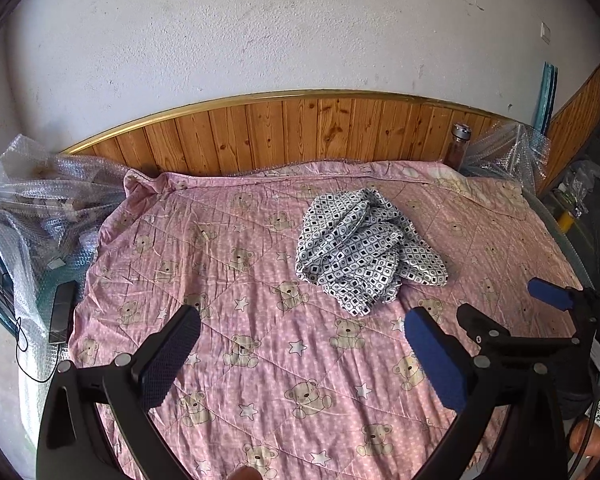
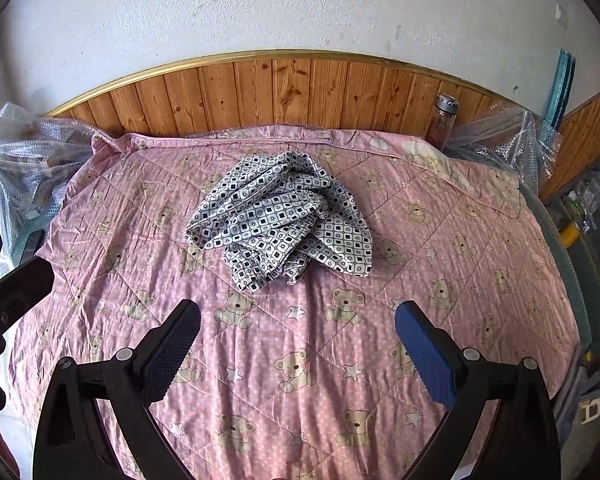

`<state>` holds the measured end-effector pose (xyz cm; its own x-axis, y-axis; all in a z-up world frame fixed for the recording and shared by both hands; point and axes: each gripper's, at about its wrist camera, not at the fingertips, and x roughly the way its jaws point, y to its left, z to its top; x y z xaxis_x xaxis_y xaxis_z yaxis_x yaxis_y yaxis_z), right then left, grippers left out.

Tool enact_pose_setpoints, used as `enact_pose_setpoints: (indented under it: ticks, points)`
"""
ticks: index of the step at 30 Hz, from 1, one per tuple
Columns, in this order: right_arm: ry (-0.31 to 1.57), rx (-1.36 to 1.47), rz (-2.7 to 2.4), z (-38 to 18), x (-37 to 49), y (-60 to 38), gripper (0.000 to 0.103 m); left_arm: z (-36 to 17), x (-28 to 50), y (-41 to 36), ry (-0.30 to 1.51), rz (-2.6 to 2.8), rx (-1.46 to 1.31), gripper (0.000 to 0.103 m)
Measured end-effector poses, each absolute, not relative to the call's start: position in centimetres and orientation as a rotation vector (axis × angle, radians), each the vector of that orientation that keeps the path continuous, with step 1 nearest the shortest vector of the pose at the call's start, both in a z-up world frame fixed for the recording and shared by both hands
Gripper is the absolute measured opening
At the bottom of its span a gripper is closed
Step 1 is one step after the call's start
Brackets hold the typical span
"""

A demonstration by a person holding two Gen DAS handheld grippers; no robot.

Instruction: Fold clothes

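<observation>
You are holding both grippers above the near half of the quilt (image 2: 480, 240), and nothing is being gripped yet. The left gripper (image 1: 300, 356) is hanging with its jaws spread wide and empty; the right gripper (image 2: 296, 344) is doing the same, wide apart, holding nothing. In the left wrist view the right gripper's blue pad (image 1: 550, 298) is showing at the far right, well apart from the cloth.

The garment (image 2: 280, 216), a black-and-white square print, is lying crumpled in one heap on the quilt's far half, nearer the wood panel (image 2: 280, 88) than to you. It is sitting right of centre in the left wrist view and about centred in the right wrist view. No edge, sleeve or collar is showing plainly, so you cannot tell what kind of garment it is.

Judgement: folding is not begun; you are at the approach step, before any flattening. The next move is likely calling for both grippers to reach forward, each pinching a separate outer edge of the heap, then lifting and drawing apart to spread it flat. Thin cloth is likely to bunch, so you are needing shallow single-layer pinches. The bottle (image 2: 442, 120) is standing at the far right corner, clear of the reach.
</observation>
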<state>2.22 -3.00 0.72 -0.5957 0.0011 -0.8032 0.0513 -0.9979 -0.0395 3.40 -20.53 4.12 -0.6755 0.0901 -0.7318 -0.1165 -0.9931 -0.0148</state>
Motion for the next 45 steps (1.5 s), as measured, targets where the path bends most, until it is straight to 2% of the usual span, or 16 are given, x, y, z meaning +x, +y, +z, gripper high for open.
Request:
enact_pose_setpoints:
  ticks: [6, 18, 28, 45]
  points:
    - [0.114, 1.39, -2.786, 0.6, 2.7, -3.3, 0.099, 4.0, 3.8, -20.6, -0.005, 2.779, -1.197, 0.102]
    - [0.14, 1.436, -2.794, 0.0, 3.0, -3.9, 0.099, 4.1, 4.5, -21.2, 0.038, 2.809, -1.233, 0.102]
    - [0.251, 1.416, -2.828, -0.4, 3.6, -4.8, 0.098, 2.7, 5.2, -22.0, -0.04, 2.737, -1.29, 0.102]
    - [0.248, 1.426, -2.77, -1.9, 3.5, -6.1, 0.097, 1.5, 5.5, -22.3, -0.031, 2.751, -1.317, 0.102]
